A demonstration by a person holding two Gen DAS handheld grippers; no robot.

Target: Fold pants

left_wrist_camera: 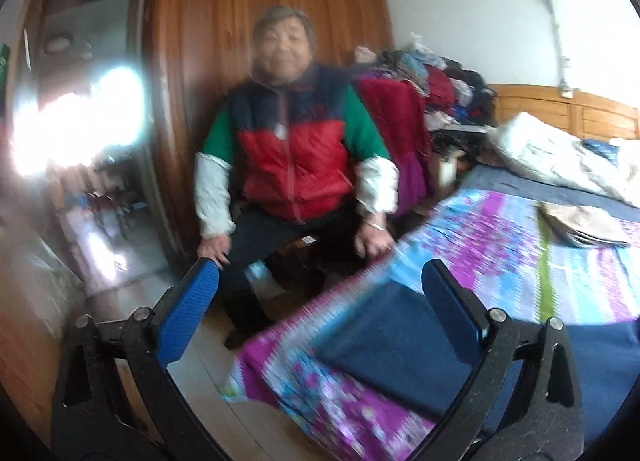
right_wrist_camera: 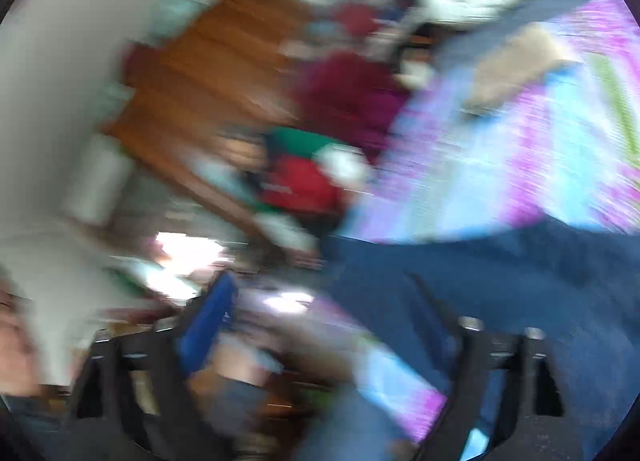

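Dark blue pants [left_wrist_camera: 384, 341] lie flat on the purple and blue floral bedspread [left_wrist_camera: 500, 253] near the bed's corner. My left gripper [left_wrist_camera: 320, 273] hovers over that corner, open, its blue-padded fingers [left_wrist_camera: 188, 313] wide apart; the right finger is above the pants, the left one over the floor. In the heavily blurred right wrist view the pants [right_wrist_camera: 500, 285] spread across the lower right. My right gripper [right_wrist_camera: 324, 301] is tilted and open, with nothing seen between its fingers.
A person in a red, green and navy jacket [left_wrist_camera: 296, 157] sits facing me beside the bed, in front of a wooden wardrobe [left_wrist_camera: 248, 21]. Piled clothes [left_wrist_camera: 432, 81], a white bundle [left_wrist_camera: 552, 157] and a folded tan item [left_wrist_camera: 580, 225] lie at the back right.
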